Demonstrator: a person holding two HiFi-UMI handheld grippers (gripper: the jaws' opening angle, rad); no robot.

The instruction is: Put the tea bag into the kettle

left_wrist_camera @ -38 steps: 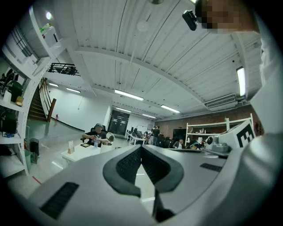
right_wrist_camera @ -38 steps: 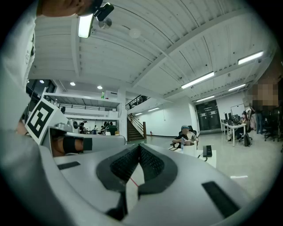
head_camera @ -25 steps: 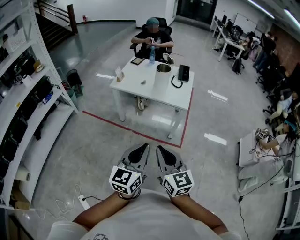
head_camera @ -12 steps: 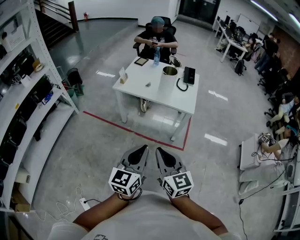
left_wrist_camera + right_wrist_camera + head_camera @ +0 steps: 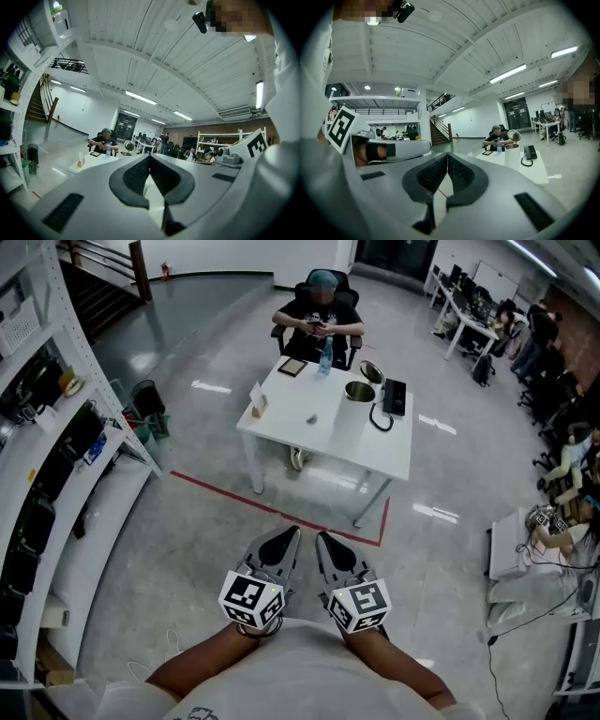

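A steel kettle (image 5: 359, 392) with its lid tipped open stands on a white table (image 5: 281, 437) far ahead of me across the floor. A small pale item (image 5: 312, 418) lies mid-table, too small to identify. It could be the tea bag. My left gripper (image 5: 288, 534) and right gripper (image 5: 322, 539) are held side by side close to my body, both shut and empty and pointing toward the table. The left gripper view shows the kettle (image 5: 127, 147) beyond the touching jaws of the left gripper (image 5: 149, 157). The right gripper view shows the kettle (image 5: 512, 139) to the right of the right gripper (image 5: 447, 154).
A person (image 5: 319, 320) sits behind the table, which also holds a bottle (image 5: 325, 357), a tablet (image 5: 292, 367), a black phone (image 5: 394, 397) and a small card stand (image 5: 257, 399). Red floor tape (image 5: 225, 491) borders the table. Shelving (image 5: 56, 456) lines the left and desks with people fill the right.
The table and kettle have drawn closer and lower in the head view as I walked toward them. Both grippers stay shut, side by side.
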